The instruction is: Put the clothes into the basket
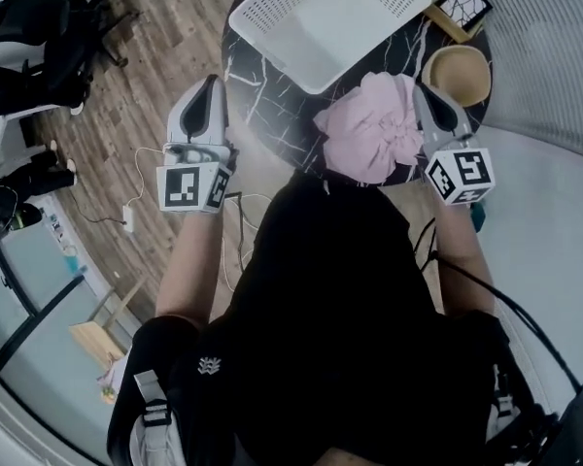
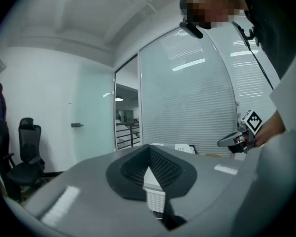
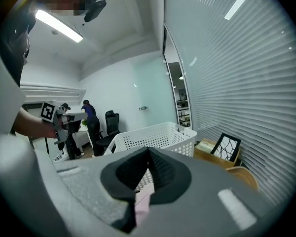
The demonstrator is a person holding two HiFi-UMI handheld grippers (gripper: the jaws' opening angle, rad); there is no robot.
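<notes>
A crumpled pink garment lies on the near edge of the round black marble table. The empty white mesh basket stands on the table's far side. My right gripper is shut and empty beside the garment's right edge. In the right gripper view its jaws meet at the tips, with a strip of pink cloth below them and the basket beyond. My left gripper hovers at the table's left edge, also shut with nothing held.
A wooden bowl sits on the table by the right gripper, and a framed picture leans behind it. Black office chairs stand on the wooden floor to the left. A person stands far off across the room.
</notes>
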